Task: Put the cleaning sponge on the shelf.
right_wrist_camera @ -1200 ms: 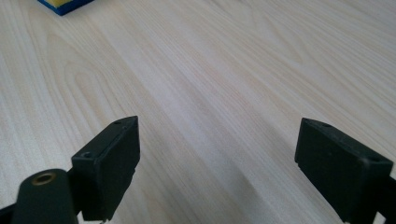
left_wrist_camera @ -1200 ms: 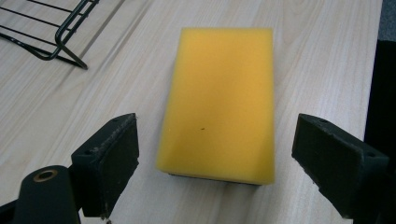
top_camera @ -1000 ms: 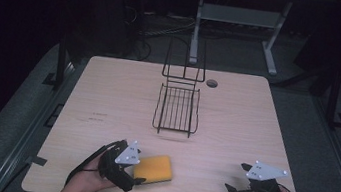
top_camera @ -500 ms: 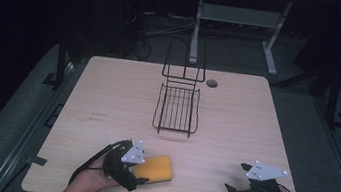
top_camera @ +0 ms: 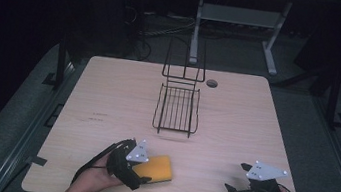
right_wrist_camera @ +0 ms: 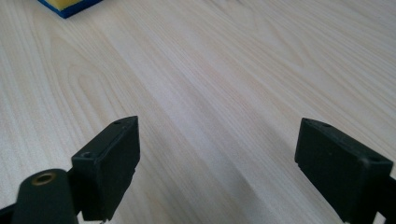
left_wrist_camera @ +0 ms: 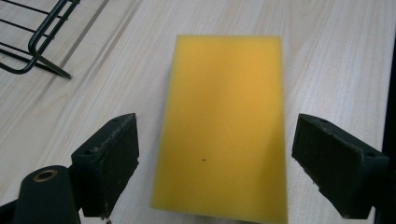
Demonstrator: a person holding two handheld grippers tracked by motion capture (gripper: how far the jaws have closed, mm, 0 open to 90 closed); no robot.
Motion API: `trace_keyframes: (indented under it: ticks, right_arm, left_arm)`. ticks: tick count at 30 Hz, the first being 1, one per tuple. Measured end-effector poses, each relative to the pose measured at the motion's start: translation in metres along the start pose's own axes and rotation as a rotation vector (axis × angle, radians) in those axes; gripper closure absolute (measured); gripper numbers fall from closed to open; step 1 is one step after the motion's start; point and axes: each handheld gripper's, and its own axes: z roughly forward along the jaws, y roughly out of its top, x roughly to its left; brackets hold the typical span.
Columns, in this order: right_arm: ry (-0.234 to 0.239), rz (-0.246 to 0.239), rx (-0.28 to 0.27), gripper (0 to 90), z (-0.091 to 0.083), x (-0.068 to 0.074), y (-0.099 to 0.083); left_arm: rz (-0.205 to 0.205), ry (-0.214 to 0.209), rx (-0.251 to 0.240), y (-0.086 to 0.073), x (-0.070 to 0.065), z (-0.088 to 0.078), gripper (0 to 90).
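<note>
Now our left tool (left_wrist_camera: 210,154) straddles the yellow sponge (left_wrist_camera: 224,126), jaws apart; our right tool (right_wrist_camera: 217,158) gapes over bare bench (right_wrist_camera: 224,70).

Yellow sponge (top_camera: 156,169) with a blue underside, rectangular, lying flat, yellow face up, on the table (top_camera: 235,120) close to its near edge, left of centre. Its near end sits between the left gripper's (top_camera: 143,172) parted jaws, not clamped.
</note>
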Motion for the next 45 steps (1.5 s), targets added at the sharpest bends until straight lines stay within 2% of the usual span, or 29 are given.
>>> trace_keyframes:
  ticks: [14,32,45]
  right_arm:
    - [0.004,-0.001,-0.004,13.8,0.0,0.0,0.0]
    - [0.009,0.0,-0.011,13.8,0.0,0.002,0.001]
    - [0.01,-0.001,-0.012,13.8,0.0,0.002,0.001]
  left_arm:
    - [0.0,-0.024,0.029,0.003,0.001,0.008,14.2]
    - [0.012,-0.022,0.08,0.007,0.0,0.018,14.2]
    - [0.008,-0.042,0.102,0.009,0.001,0.026,14.2]
